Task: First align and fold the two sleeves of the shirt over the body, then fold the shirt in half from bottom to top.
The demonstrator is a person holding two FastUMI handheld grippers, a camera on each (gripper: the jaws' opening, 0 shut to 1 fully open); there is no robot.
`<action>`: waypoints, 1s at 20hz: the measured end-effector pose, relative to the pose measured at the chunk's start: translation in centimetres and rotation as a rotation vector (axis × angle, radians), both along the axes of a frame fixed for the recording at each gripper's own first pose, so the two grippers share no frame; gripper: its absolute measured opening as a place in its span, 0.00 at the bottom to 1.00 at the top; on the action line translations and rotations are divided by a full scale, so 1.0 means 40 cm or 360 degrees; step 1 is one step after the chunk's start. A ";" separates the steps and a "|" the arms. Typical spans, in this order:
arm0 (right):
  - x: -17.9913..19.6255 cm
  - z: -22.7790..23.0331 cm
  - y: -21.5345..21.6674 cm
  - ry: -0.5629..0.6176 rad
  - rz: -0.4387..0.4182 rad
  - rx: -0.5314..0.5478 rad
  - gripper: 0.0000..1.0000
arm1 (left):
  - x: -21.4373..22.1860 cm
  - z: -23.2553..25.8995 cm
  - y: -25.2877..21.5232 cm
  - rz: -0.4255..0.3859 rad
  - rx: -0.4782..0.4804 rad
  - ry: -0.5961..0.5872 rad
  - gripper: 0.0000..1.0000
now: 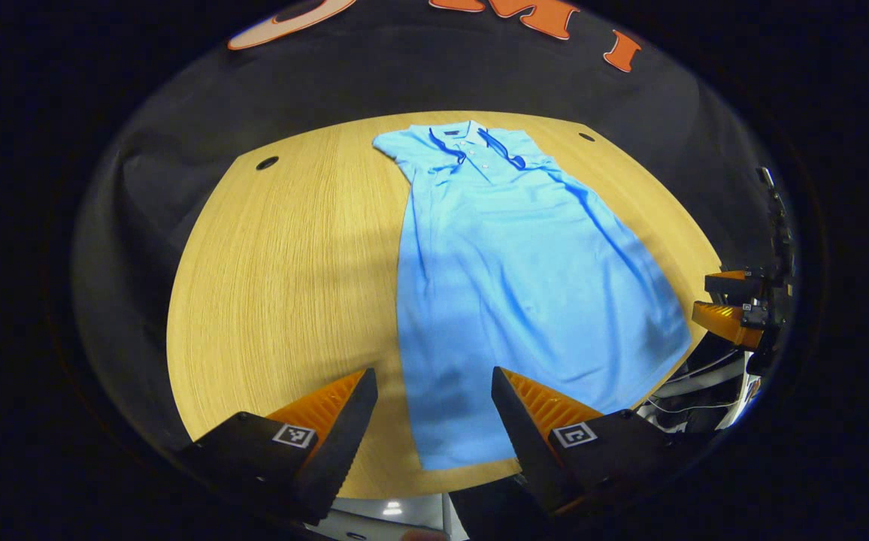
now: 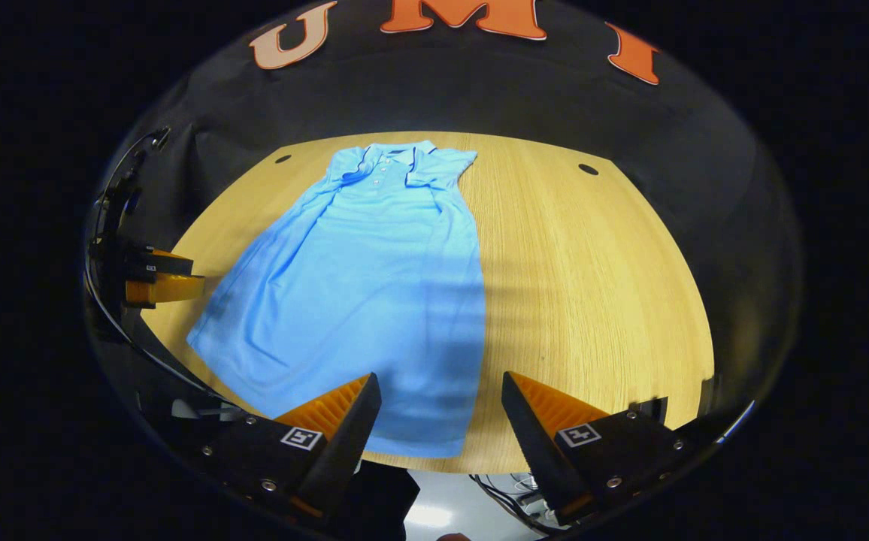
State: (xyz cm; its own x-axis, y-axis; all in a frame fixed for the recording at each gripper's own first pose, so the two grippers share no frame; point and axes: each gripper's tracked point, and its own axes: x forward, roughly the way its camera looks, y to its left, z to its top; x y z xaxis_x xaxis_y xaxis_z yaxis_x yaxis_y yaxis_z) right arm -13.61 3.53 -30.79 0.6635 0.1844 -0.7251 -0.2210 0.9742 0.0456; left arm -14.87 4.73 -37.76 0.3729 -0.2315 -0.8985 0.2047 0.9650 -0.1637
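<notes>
Shirt [image 1: 510, 285] flat on table [image 1: 284, 285], both tongs [image 1: 434, 409] parted over hem.

No readable word, brand or number stood on anything on the table. The only signs were small square black-and-white coded markers, one on each finger mount of the left gripper [image 1: 434, 391] and one on each finger mount of the right gripper [image 2: 440, 394], all four near the bottom of their own views. They carried patterns, not letters. The shirt [image 1: 513, 278] possibly bore a collar tag, too small to tell.
</notes>
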 end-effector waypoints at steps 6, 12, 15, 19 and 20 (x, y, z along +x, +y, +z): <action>-0.045 -0.076 -0.014 0.0081 0.0009 -0.0048 0.98 | -0.111 -0.078 0.039 0.0060 0.0025 0.0135 0.99; -0.074 -0.134 -0.032 0.0152 -0.0051 -0.0056 0.98 | -0.140 -0.110 0.029 0.0089 0.0096 0.0141 0.98; -0.077 -0.152 -0.022 0.0163 -0.0048 -0.0063 0.98 | -0.145 -0.107 0.021 0.0166 0.0097 0.0122 0.99; -0.061 -0.154 -0.008 0.0136 -0.0083 -0.0008 0.95 | -0.150 -0.104 -0.008 0.0183 0.0101 0.0109 0.80; -0.055 -0.153 -0.011 0.0130 -0.0090 -0.0003 0.93 | -0.150 -0.104 -0.021 0.0163 0.0079 0.0105 0.69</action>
State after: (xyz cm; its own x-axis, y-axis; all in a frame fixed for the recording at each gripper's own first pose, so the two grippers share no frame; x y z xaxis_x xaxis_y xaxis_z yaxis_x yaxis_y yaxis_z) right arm -15.81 3.09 -36.90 0.6114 0.1471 -0.7775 -0.1615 0.9851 0.0594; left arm -20.86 3.89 -41.93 0.3318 -0.1502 -0.9313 0.0951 0.9875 -0.1254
